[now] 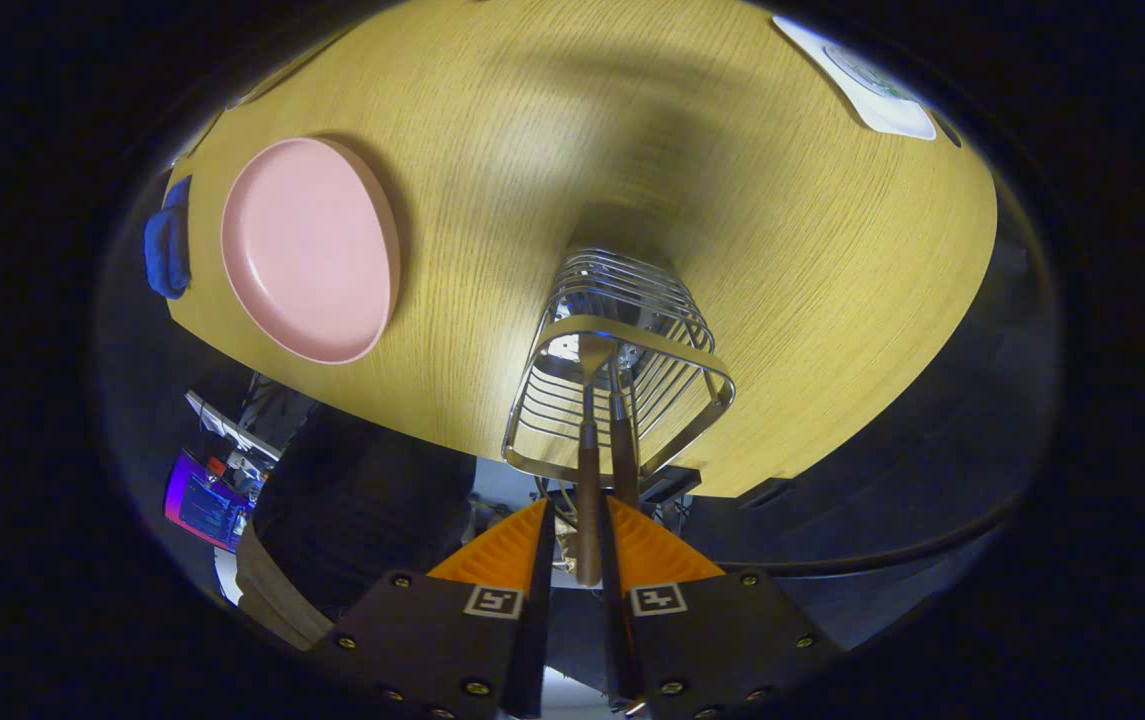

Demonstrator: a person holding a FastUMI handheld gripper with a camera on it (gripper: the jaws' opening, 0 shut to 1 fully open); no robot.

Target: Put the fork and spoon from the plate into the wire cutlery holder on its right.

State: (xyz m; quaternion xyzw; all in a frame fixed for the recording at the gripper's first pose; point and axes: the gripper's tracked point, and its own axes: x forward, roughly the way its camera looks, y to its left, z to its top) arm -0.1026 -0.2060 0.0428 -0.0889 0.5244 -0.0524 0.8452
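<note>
A wooden-handled utensil (588,500) sits pinched between the fingers of the claw (577,555), its handle running forward from the fingertips and its metal end already down inside the wire cutlery holder (622,360) just ahead. The broad, rounded end low in the basket suggests this is the spoon, though the wires cross it and I cannot be sure. A second wooden handle (623,455) stands right beside it in the holder, touching or nearly so; that one looks like the fork, already delivered, but its head is hidden among the wires.

The claw is pressed together on the first handle, both fingers against its sides.

Judging from this, the task is at its last step: the second piece is being lowered into the holder. The next move calls for spreading the fingers so the handle drops free, then backing the claw straight away along the handle without catching the holder's rim or nudging the neighbouring handle. The holder is light wire, so a sideways tug could tip it.

Further out, off to the left of the claw and well apart from the holder, the pink plate (310,250) lies bare on the wooden bench (732,200). Beyond the plate a blue object (168,250) sits at the bench edge, too cut off to identify. Far ahead and to the right a white card or mat (877,90) lies on the bench; its markings are too small to make out.
</note>
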